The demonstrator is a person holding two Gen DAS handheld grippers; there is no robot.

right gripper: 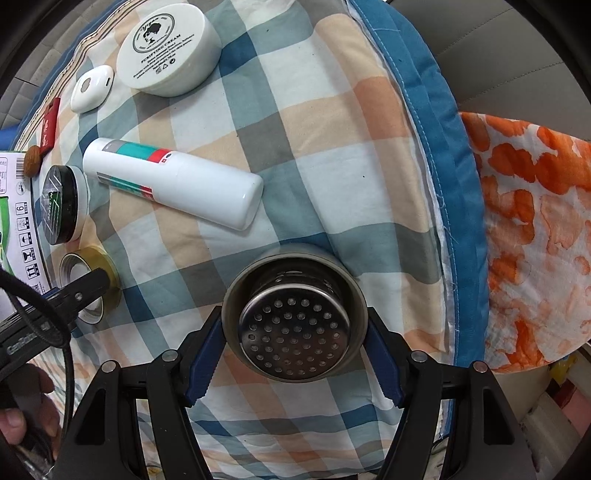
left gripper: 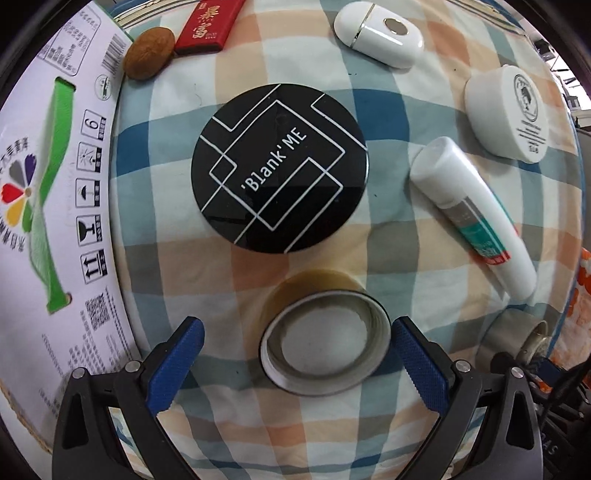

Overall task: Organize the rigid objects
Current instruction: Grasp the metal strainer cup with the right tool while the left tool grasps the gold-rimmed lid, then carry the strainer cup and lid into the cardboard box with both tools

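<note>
A checked cloth point(right gripper: 295, 122) in blue, peach and grey covers a padded surface whose blue edge runs along the right of the right wrist view, with an orange-and-white patterned fabric point(right gripper: 535, 229) beyond it. A white cardboard box point(left gripper: 55, 206), printed with handling symbols and a green stripe, lies along the cloth's left side in the left wrist view.

The right claw point(right gripper: 295, 328) points steeply down and is clenched on a steel cup point(right gripper: 295, 314), its blue pads pressing the rim from both sides; a perforated metal strainer sits inside the cup.

The left claw point(left gripper: 295, 354) is released, its blue fingers point(left gripper: 177, 362) standing apart on either side of an amber jar point(left gripper: 325, 350) that stands upright on the cloth with its open mouth upward. The pads do not touch the jar.

Just beyond the jar lies a round black compact point(left gripper: 279, 168) marked with white lines and the words Blank ME. To its right a white tube point(left gripper: 476, 218) with teal and red bands lies on its side. Farther right a white cream jar point(left gripper: 506, 114) rests tilted on the cloth. At the top sits a white oval case point(left gripper: 380, 35) with a metal disc on its lid. A red packet point(left gripper: 207, 24) with gold characters lies near the top left, and a brown nut point(left gripper: 147, 53) rests just beside it, close to the box.

In the right wrist view, a hand point(right gripper: 22, 406) appears at the lower left corner.
</note>
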